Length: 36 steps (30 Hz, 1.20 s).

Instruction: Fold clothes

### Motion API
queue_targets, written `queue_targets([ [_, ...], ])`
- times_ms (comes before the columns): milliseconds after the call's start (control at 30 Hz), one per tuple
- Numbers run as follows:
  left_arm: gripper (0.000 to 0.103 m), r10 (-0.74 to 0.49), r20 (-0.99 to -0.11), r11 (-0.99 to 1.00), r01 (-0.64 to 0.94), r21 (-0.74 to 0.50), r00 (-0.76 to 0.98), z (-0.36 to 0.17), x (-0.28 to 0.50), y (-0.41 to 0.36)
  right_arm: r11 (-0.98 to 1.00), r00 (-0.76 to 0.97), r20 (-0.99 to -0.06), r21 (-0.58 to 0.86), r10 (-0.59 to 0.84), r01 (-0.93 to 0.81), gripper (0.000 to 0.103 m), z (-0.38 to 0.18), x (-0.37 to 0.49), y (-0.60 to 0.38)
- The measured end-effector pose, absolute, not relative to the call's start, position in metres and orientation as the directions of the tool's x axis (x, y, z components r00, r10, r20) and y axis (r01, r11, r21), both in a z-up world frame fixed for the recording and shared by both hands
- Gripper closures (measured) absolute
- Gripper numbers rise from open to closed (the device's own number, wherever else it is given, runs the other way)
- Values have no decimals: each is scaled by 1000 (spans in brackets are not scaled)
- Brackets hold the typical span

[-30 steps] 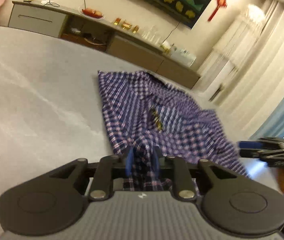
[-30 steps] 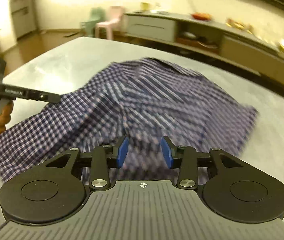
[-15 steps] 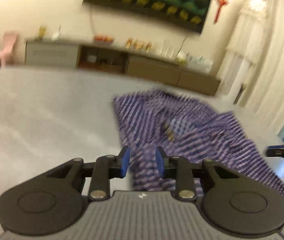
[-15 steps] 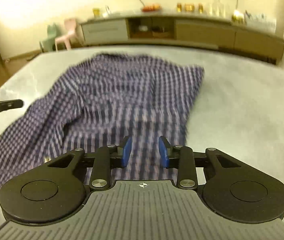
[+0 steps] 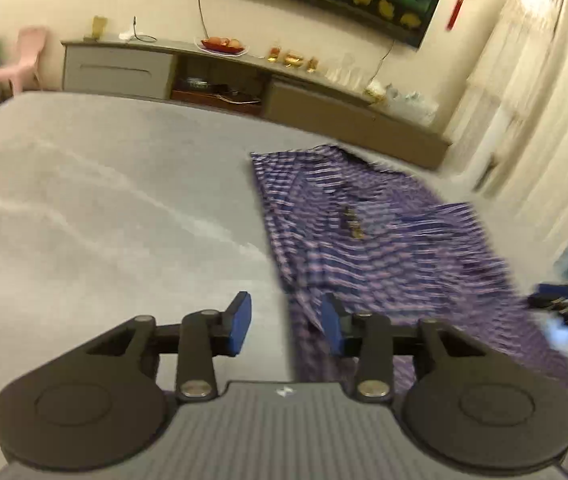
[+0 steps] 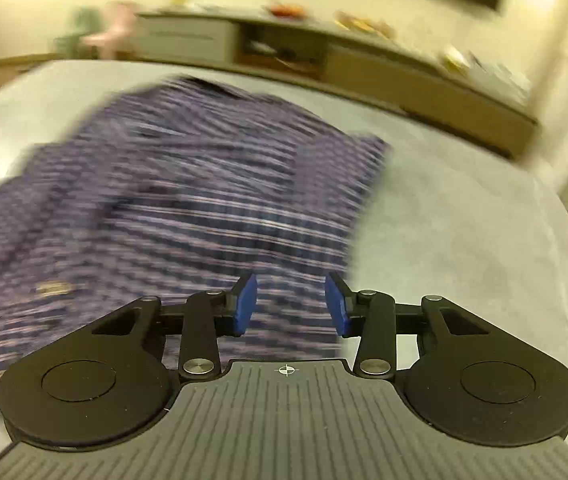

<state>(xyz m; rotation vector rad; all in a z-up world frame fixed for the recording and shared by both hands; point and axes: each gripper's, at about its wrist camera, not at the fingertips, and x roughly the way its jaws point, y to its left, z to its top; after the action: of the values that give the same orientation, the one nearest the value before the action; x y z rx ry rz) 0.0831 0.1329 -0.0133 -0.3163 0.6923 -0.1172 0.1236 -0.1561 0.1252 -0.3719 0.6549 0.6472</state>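
A purple-and-blue plaid shirt (image 5: 384,248) lies spread on the grey table (image 5: 103,220). In the left wrist view, my left gripper (image 5: 286,324) hovers over the shirt's near left edge. Its jaws are opening, and cloth lies below the gap beside the right pad (image 5: 332,324) without being pinched. My right gripper (image 6: 291,308) hangs over the shirt (image 6: 187,200) near its right edge. Its jaws are opening too, with the blue pads apart and nothing pressed between them. The right gripper's tip (image 5: 564,306) shows at the right rim of the left wrist view.
A long low cabinet (image 5: 243,80) with small items on top runs along the far wall. Pink and green chairs (image 5: 19,60) stand at the left and pale curtains (image 5: 544,100) at the right. Bare grey table (image 6: 464,232) shows right of the shirt.
My left gripper let go of the shirt edge it pinched a second ago; its jaws widened and it drew back. The right gripper's view swung left across the shirt, its pads staying apart.
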Motion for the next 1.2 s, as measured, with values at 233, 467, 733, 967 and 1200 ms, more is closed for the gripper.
queue_targets([
  [233,42,-345,-601,888,44,-457,720,-34,33,126,208,267,-668,-169,695,-963,39,129,-19,-109],
  [467,36,-481,-578,839,153,-523,659,-43,47,118,272,312,-744,-181,590,-945,90,102,-10,-85],
  [733,34,-512,-551,808,154,-568,659,-48,39,134,315,265,-717,-67,644,-947,103,109,-4,-83],
  [967,100,-527,-594,817,170,-550,608,-43,51,148,275,210,-731,-31,650,-961,103,103,-11,-80],
  [1200,62,-453,-631,862,127,-491,630,-33,59,144,317,173,-653,108,737,-942,96,126,3,-99],
])
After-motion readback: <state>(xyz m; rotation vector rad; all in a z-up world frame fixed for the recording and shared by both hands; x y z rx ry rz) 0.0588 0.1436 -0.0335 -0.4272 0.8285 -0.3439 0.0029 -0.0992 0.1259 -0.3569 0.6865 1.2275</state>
